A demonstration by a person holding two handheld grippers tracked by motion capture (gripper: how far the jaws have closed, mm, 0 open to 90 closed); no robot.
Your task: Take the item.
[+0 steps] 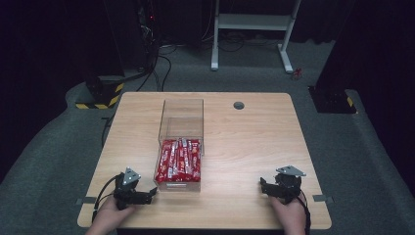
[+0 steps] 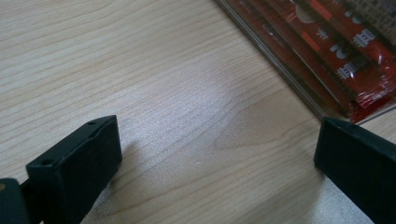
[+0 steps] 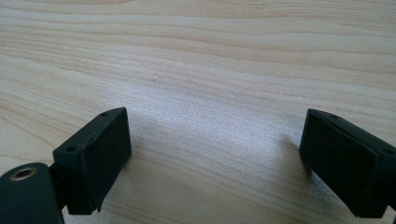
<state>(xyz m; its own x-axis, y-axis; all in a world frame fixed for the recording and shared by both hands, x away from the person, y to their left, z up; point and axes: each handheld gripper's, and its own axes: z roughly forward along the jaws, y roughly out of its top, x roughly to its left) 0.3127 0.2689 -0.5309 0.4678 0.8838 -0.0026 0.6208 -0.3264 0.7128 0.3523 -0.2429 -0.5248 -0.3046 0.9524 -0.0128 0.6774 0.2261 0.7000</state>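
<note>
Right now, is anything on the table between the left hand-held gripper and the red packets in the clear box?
No loose item lies between them. The left hand-held gripper, jaws open, sits on bare table beside the clear box. Only the box's own transparent wall separates it from the red packets, so reaching in from above looks likely.

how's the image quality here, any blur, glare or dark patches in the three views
High view: the table is evenly lit but the room behind falls into near-black, and the clear box of red packets looks soft. Left gripper view: the packets at the top right are blurred, and a pale sheen lies on the wood between the open jaws. Right gripper view: similar sheen on the wood, jaw shadows soft.
</note>
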